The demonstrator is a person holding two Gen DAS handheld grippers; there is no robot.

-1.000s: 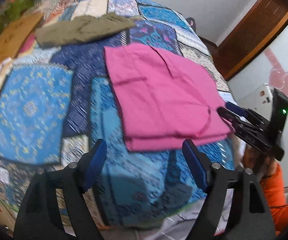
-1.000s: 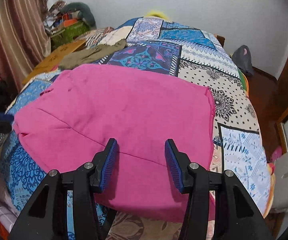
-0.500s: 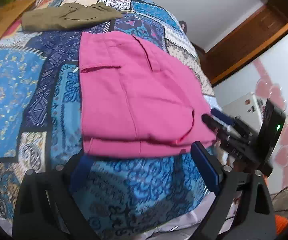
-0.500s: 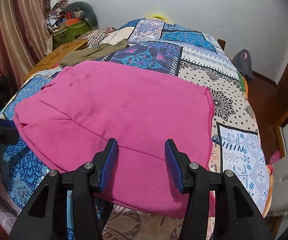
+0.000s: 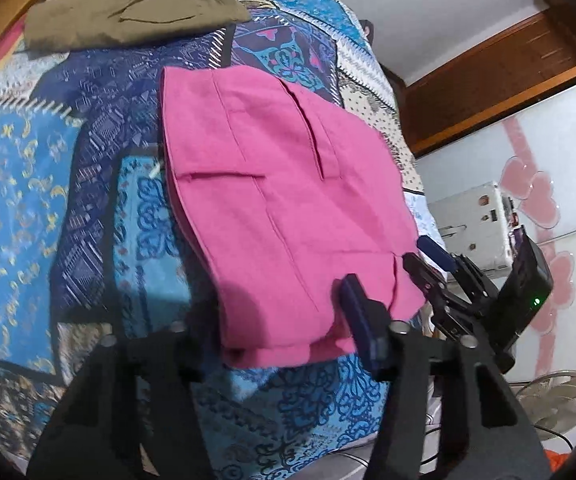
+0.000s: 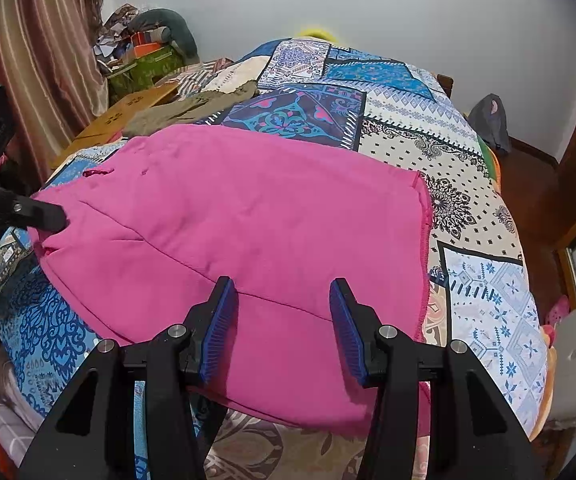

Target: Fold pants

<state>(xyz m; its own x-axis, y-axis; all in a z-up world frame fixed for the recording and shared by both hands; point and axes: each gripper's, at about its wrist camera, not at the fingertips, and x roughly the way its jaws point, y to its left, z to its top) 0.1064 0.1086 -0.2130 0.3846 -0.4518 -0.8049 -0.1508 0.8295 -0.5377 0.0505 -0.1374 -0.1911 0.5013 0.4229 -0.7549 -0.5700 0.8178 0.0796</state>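
Note:
Pink pants [image 5: 272,200] lie folded flat on the patchwork bedspread [image 5: 20,184], near the bed's foot edge; they fill the right wrist view [image 6: 248,232]. My left gripper [image 5: 272,316] is open, its jaws on either side of the pants' near corner. It shows at the left of the right wrist view [image 6: 48,216], touching the pants' edge. My right gripper [image 6: 282,324] is open and empty, just above the pants' near edge. It shows in the left wrist view [image 5: 427,258] at the pants' right corner.
Olive-green pants [image 5: 128,16] lie folded farther up the bed [image 6: 192,108]. A curtain [image 6: 36,60] and a clutter pile [image 6: 144,52] stand left of the bed. A white box [image 5: 471,224] and a fan [image 5: 559,404] are on the right of the left wrist view.
My left gripper has moved forward and right to the pants' near corner, so its jaws now straddle the edge. My right gripper has barely moved.

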